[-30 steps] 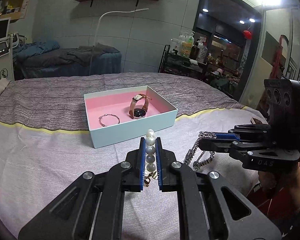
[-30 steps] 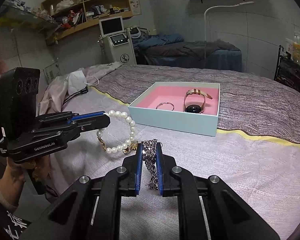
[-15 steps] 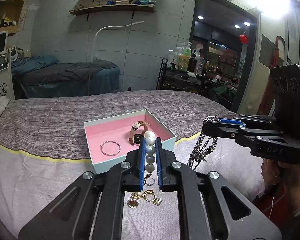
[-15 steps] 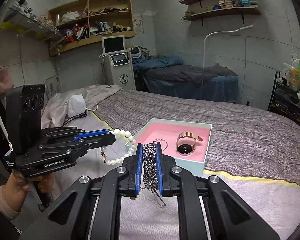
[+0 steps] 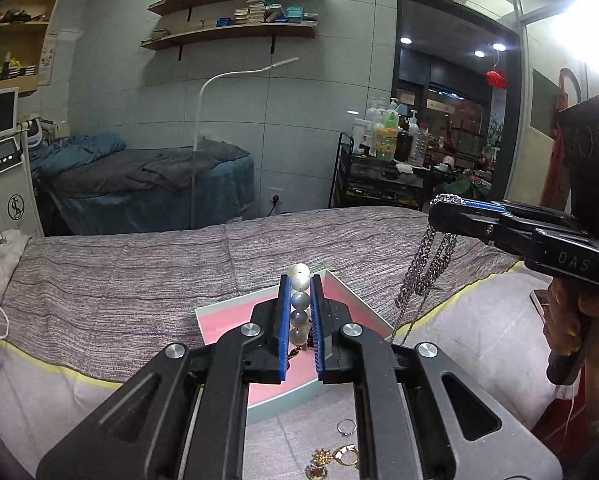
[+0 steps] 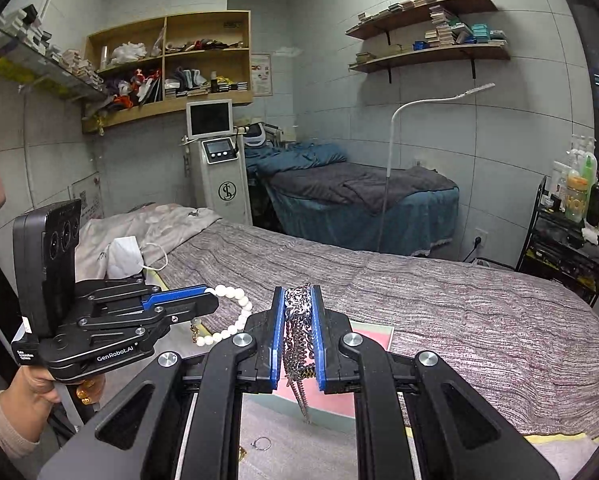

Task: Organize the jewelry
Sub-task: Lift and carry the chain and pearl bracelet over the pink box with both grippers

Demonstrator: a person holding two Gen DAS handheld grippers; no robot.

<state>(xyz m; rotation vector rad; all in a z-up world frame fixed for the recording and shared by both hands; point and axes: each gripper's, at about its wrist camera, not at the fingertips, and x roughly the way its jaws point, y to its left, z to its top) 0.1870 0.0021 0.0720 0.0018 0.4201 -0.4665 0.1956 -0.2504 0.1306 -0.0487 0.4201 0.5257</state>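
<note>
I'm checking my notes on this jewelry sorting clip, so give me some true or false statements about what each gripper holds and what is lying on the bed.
1. The left gripper is shut on a white pearl bracelet. True.
2. The right gripper is open and holds nothing. False: it is shut on a silver metal chain.
3. The silver chain hangs down below the right gripper. True.
4. The pink-lined shallow box sits on a wooden desk. False: it sits on the bed's grey striped blanket.
5. Small gold pieces and a silver ring lie on the bed outside the box. True.
</note>
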